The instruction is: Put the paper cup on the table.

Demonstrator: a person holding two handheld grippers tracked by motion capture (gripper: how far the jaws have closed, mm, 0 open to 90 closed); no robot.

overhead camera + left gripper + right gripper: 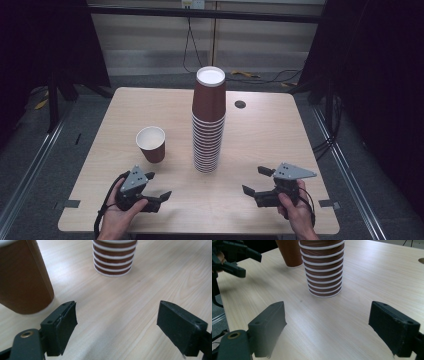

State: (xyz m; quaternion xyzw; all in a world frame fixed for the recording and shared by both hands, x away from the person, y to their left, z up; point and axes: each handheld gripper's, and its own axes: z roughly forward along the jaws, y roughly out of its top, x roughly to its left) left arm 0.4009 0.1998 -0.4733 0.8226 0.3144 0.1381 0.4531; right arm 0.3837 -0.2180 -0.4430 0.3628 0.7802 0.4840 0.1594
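A tall stack of brown paper cups (209, 120) stands upside down in the middle of the table, white rims banding its lower half. One brown cup (151, 144) with a white inside stands upright to its left. My left gripper (157, 186) is at the near left, open, holding nothing. In the left gripper view the open gripper (117, 325) has the single cup (22, 280) close at its left and the stack's base (113, 257) farther ahead. My right gripper (256, 180) is at the near right, open and empty. In the right gripper view its jaws (327, 327) face the stack (323, 267).
The light wooden table (270, 135) has a dark round hole (240, 104) near its far right. Cables lie on the floor behind it. In the right gripper view the single cup (289, 252) and my left gripper (232, 257) show at the upper left.
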